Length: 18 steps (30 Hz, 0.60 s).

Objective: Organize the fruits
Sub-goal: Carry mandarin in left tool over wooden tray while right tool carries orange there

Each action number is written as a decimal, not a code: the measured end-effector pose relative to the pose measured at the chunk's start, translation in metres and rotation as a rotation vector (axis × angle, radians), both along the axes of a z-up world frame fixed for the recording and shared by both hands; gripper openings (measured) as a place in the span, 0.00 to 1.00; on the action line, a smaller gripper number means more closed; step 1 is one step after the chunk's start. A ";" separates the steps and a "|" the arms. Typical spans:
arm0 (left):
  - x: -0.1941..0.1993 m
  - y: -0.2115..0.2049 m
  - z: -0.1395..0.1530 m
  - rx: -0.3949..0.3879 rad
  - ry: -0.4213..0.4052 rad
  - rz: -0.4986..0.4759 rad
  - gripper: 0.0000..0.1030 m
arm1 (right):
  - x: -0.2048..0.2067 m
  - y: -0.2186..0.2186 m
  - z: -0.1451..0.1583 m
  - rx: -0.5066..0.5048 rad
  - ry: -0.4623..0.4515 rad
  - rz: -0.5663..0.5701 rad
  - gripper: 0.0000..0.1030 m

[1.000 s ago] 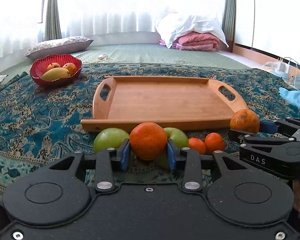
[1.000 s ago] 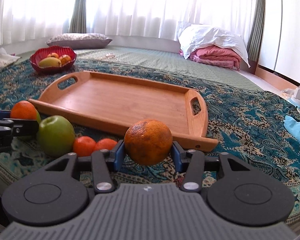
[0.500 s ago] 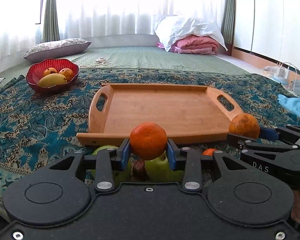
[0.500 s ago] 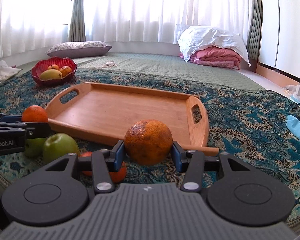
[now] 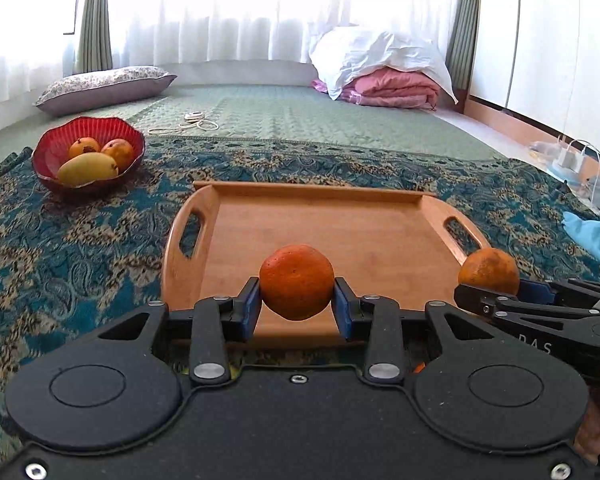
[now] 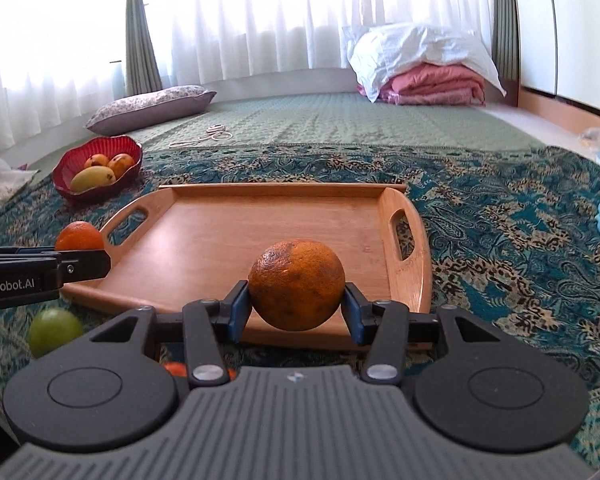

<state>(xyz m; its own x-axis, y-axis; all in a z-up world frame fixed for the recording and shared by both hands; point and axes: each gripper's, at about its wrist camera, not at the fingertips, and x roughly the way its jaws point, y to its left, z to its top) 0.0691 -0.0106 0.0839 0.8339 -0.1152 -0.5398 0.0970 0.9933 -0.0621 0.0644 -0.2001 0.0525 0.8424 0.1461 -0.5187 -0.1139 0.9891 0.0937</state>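
My left gripper [image 5: 297,304] is shut on a bright orange [image 5: 297,282], held over the near edge of the bare wooden tray [image 5: 340,232]. My right gripper [image 6: 296,308] is shut on a larger, darker orange [image 6: 296,284] above the tray's [image 6: 228,236] near right part. Each gripper shows in the other's view: the right one with its orange [image 5: 489,270] at the right, the left one with its orange [image 6: 79,236] at the left. A green apple [image 6: 54,330] lies on the cloth before the tray, and a small orange fruit [image 6: 175,369] peeks out beneath my right gripper.
A red bowl [image 5: 46,152] with a mango and two orange fruits stands at the far left on the patterned blue cloth [image 5: 80,240]. Beyond lie a pillow [image 5: 104,84], a coiled cord [image 5: 194,120] and folded bedding [image 5: 384,72]. A light blue cloth [image 5: 588,232] lies at the right.
Both grippers have risen and moved forward with their oranges, from in front of the tray to over its near edge. The apples and small oranges on the cloth have slipped below view.
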 end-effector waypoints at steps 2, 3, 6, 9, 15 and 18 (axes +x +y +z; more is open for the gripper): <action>0.011 0.001 0.002 -0.005 0.002 -0.004 0.34 | 0.008 -0.003 0.003 0.006 0.007 -0.003 0.51; 0.016 0.002 0.003 -0.010 0.008 -0.003 0.34 | 0.013 -0.004 0.004 0.006 0.010 -0.004 0.51; 0.034 0.006 0.004 -0.032 0.027 0.003 0.34 | 0.027 -0.006 0.006 0.006 0.025 -0.003 0.51; 0.052 0.009 0.002 -0.041 0.049 0.013 0.34 | 0.041 -0.008 0.006 0.004 0.042 -0.005 0.51; 0.090 0.011 -0.011 -0.036 0.104 0.014 0.34 | 0.076 -0.012 -0.001 0.016 0.098 -0.013 0.51; 0.108 0.012 -0.019 -0.032 0.150 0.020 0.34 | 0.092 -0.015 -0.007 0.022 0.139 -0.011 0.51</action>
<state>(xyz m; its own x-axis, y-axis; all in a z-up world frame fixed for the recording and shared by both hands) 0.1775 0.0019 0.0647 0.7465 -0.1188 -0.6547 0.0646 0.9922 -0.1064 0.1566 -0.2152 0.0459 0.7639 0.1503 -0.6275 -0.0879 0.9877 0.1295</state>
